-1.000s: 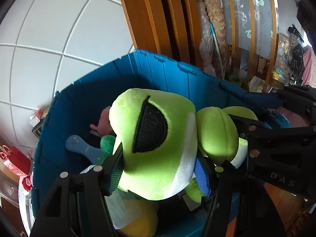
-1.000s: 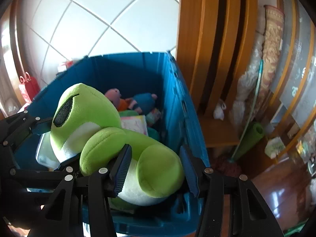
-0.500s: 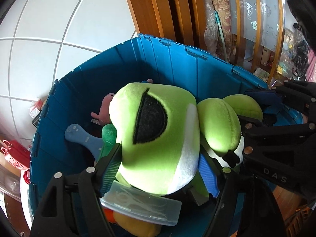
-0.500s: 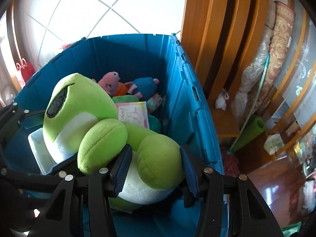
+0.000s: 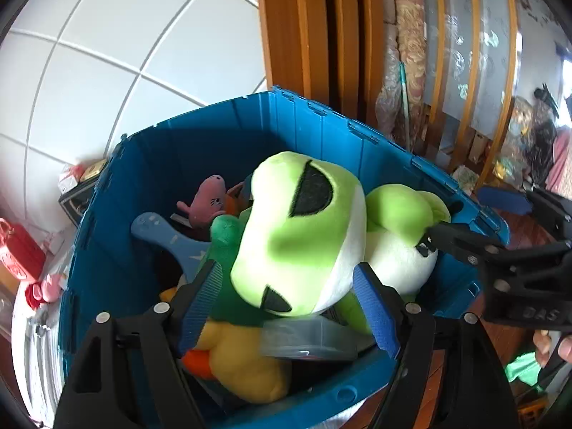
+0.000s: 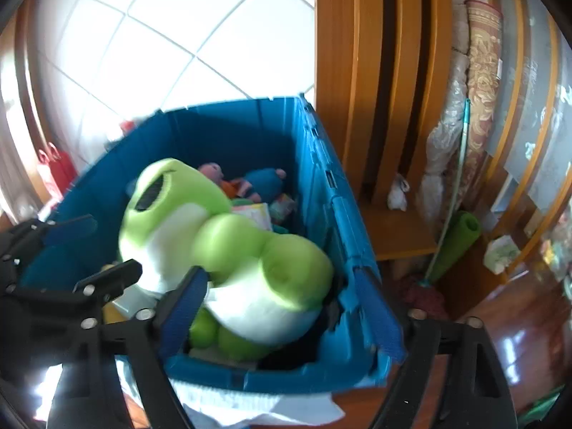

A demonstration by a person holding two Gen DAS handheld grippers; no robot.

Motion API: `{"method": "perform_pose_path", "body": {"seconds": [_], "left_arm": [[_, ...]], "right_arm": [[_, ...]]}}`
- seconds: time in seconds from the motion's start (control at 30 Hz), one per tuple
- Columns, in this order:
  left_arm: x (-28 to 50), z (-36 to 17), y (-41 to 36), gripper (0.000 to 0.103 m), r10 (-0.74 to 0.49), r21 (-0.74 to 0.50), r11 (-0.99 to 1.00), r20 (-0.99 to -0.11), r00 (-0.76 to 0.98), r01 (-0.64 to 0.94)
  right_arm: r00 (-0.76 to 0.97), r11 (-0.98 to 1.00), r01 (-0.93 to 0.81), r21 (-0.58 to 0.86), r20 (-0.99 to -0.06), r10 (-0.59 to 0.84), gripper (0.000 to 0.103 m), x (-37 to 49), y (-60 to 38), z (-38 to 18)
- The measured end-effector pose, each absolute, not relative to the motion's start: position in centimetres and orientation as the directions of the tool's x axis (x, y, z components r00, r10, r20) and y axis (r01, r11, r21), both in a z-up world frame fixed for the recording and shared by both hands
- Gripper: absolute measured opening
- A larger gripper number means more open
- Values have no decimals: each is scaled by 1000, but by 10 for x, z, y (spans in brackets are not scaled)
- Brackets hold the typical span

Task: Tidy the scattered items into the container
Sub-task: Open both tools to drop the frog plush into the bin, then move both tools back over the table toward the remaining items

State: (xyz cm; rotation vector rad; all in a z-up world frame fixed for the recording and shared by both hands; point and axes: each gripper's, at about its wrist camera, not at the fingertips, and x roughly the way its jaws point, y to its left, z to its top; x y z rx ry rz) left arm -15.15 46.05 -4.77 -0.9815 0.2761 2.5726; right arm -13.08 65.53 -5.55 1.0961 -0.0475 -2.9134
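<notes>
Jaws spread wide on the left gripper frame the head of a large lime-green and white plush frog, its blue pads clear of the fabric on both sides. Seen from the left wrist, the frog sits at the centre of the deep blue ribbed plastic crate, piled on a yellow plush duck at six o'clock and a clear plastic case; a pink pig soft toy and a pale blue paddle lie at ten o'clock. The right gripper reaches in from three o'clock.

From the right wrist, the right gripper is opening, its left pad just beside the frog's white belly, its right pad at or outside the crate's near corner at five o'clock; no pad presses the toy. The frog rides high on the heap, leaning toward the rim at four o'clock.

Judged from this, the risk is a tumble: a withdrawing finger could snag the plush and drag it over the wall, or the right pad could catch the rim.
</notes>
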Motion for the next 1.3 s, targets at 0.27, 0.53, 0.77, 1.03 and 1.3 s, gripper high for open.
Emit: {"method": "perform_pose_path", "body": {"seconds": [0.27, 0.53, 0.77, 1.03, 1.3], "left_arm": [[-132, -47, 437, 76, 273, 17, -927, -655, -704, -375], [-108, -40, 404, 76, 299, 0, -924, -623, -723, -383], [-80, -33, 354, 75, 331, -14, -916, -589, -737, -401], [-42, -34, 276, 75, 340, -40, -921, -571, -747, -388], [-21, -41, 213, 76, 292, -56, -946, -565, -772, -318]], "right_arm": [[-785, -999, 30, 35, -617, -45, 103, -100, 636, -43], [-797, -999, 17, 35, -603, -34, 103, -75, 605, -35], [-817, -999, -23, 38, -577, -3, 103, -45, 561, -25], [-828, -1000, -8, 28, -560, -9, 103, -7, 481, -18], [-837, -999, 32, 41, -545, -49, 103, 8, 420, -21]]}}
